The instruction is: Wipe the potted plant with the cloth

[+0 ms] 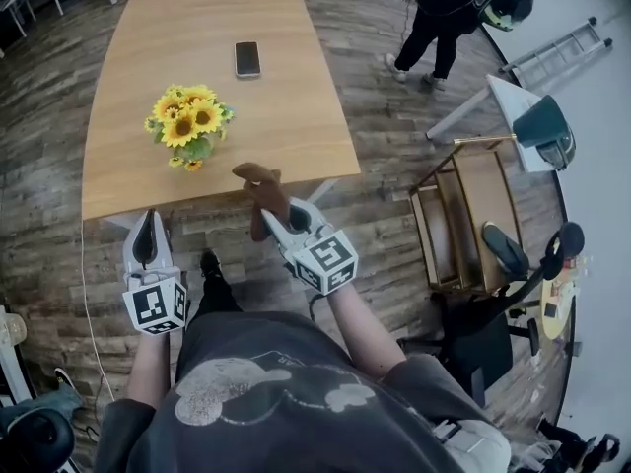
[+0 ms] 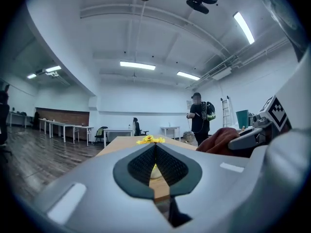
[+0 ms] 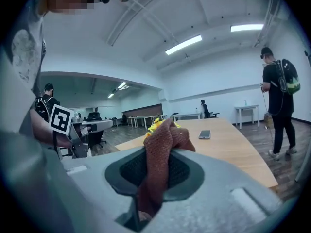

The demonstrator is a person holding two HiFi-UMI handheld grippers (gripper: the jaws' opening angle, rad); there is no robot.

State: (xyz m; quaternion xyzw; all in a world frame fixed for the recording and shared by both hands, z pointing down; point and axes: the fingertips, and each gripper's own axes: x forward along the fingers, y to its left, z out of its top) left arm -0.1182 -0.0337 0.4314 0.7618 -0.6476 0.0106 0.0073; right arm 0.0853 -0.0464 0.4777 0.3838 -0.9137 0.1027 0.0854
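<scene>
The potted plant (image 1: 187, 121), a small bunch of sunflowers in a pale pot, stands near the front left of the wooden table (image 1: 296, 126). It also shows beyond the jaws as yellow blooms (image 2: 150, 140), and behind the cloth (image 3: 155, 124). My right gripper (image 1: 271, 205) is shut on a brown cloth (image 1: 261, 187), which sticks up between the pads (image 3: 167, 135) and hangs just off the table's front edge. My left gripper (image 1: 148, 223) is shut and empty (image 2: 156, 148), held lower left of the plant, in front of the table.
A phone (image 1: 247, 58) lies on the table behind the plant. A person (image 1: 444, 13) stands past the table's far right corner, near a ladder (image 1: 552, 52). A wooden trolley (image 1: 473, 215) and a black chair (image 1: 493, 343) are to my right.
</scene>
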